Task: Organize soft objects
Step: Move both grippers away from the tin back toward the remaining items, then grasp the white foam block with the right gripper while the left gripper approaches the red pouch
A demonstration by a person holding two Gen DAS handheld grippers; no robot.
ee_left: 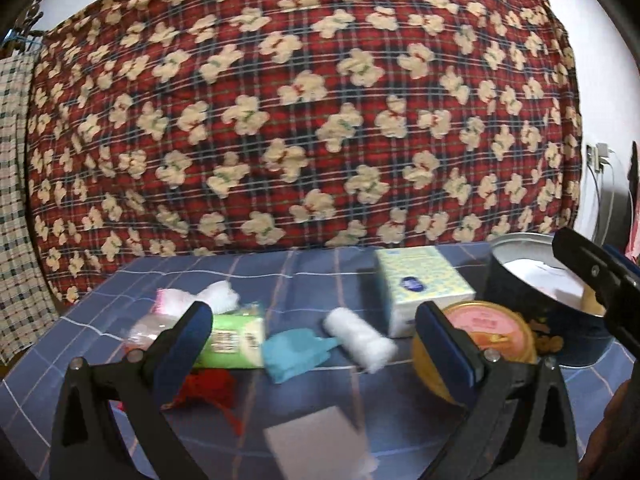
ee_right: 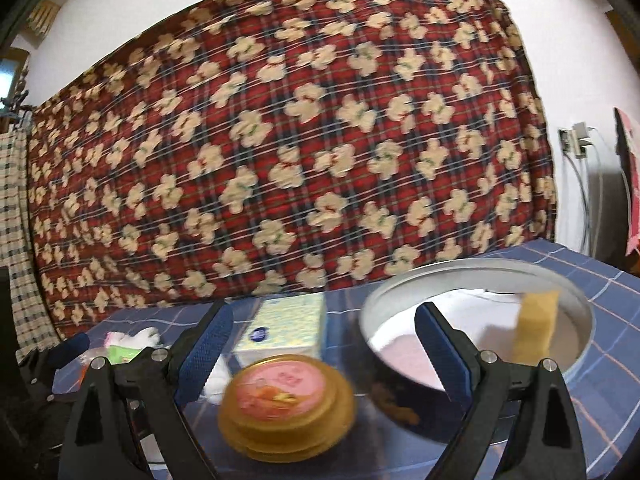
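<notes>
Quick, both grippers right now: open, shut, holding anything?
Left gripper: open, holding nothing.
Right gripper: open, holding nothing.

A blue checked tablecloth (ee_left: 304,268) is backed by a red plaid bear-print quilt (ee_left: 304,112). Along it, left to right, are set a green packet (ee_left: 236,340), a crumpled teal glove (ee_left: 294,350), a white gauze roll (ee_left: 358,338), a boxed tissue pack (ee_left: 424,288) (slightly behind) and a round gold tin (ee_right: 286,404). Rightmost stands an open round metal tin (ee_right: 476,320), a yellow sponge block (ee_right: 536,326) inside.
</notes>
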